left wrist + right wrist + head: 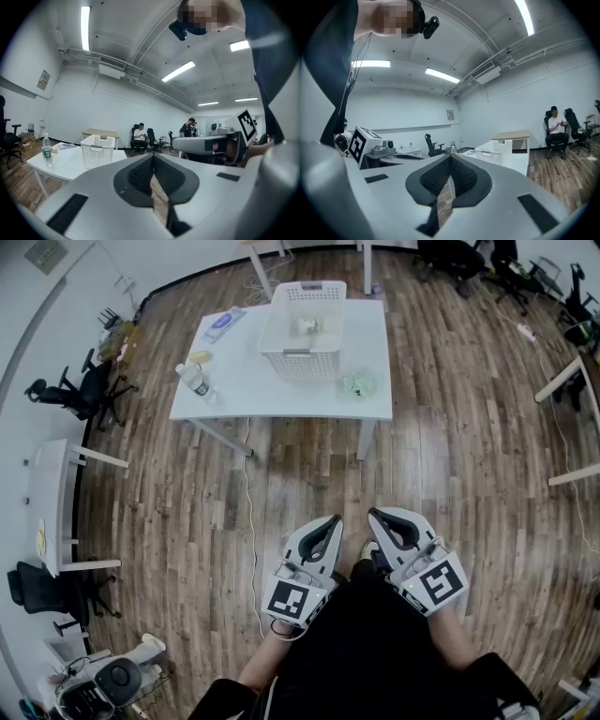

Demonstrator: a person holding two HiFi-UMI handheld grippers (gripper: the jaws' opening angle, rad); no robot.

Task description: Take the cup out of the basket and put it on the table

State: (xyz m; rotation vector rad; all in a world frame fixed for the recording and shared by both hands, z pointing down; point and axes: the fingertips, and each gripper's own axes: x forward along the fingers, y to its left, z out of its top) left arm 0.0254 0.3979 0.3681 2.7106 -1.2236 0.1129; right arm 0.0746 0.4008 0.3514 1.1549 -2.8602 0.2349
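cup (307, 325): small, pale, inside the basket (300, 362) on the surface (246, 382), well ahead of us | left claw (335, 519), right claw (372, 513): both closed, empty | we judge it light, rigid, possibly slick; pinch its rim

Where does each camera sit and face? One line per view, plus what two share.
Head view: on the person's head, steeply down at floor and table; shows forearms, left gripper, right gripper.
Left gripper view: on the left gripper, level along its shut jaws toward the basket; right gripper at right.
Right gripper view: on the right gripper, along its shut jaws; left gripper at left.
Shared: both gripper views show the basket.
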